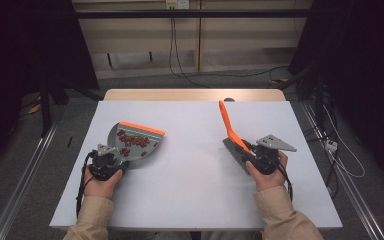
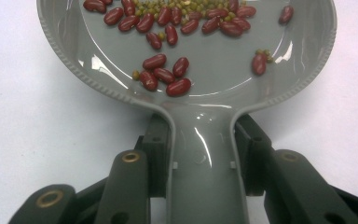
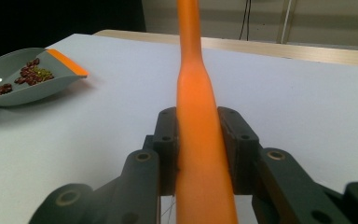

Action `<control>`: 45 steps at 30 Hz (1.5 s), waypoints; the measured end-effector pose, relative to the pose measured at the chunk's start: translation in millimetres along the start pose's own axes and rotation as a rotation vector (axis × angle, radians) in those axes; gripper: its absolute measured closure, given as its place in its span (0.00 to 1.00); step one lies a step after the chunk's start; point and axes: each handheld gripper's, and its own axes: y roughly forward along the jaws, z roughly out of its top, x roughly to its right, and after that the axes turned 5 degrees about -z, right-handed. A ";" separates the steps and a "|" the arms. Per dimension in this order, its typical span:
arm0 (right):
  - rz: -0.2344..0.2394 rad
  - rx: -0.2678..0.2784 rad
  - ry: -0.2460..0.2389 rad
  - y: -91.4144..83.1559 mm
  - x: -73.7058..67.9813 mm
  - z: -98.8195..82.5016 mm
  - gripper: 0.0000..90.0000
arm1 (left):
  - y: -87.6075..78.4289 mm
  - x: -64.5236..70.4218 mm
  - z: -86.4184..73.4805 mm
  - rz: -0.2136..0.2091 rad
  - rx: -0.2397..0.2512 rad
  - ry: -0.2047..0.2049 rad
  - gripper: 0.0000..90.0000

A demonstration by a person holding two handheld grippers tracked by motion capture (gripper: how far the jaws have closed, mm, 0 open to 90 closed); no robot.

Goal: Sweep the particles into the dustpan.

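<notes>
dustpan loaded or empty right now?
Loaded. The grey dustpan holds red beans and small green beans spread across its tray; the left gripper clamps its handle.

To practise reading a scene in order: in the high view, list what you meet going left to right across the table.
Left gripper → dustpan with beans → bare table → brush → right gripper.

Even overhead light, dark surroundings, softly blurred close-ups.
</notes>
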 end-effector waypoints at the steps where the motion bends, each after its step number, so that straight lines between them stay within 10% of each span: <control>1: -0.002 -0.001 0.001 0.0 0.0 -0.2 0.79 | 0.7 -0.3 0.2 0.005 -0.001 -0.003 0.70; 13: -0.020 0.000 0.001 -0.6 3.2 -1.9 0.79 | 5.4 0.9 0.5 0.028 -0.008 -0.019 0.69; 29: -0.024 -0.005 0.007 1.8 1.9 -5.4 0.79 | -4.4 18.8 -7.6 -0.070 0.000 0.025 0.58; 45: -0.061 -0.051 0.110 14.2 19.1 -15.1 0.78 | -4.2 21.2 -8.9 -0.089 0.000 0.031 0.55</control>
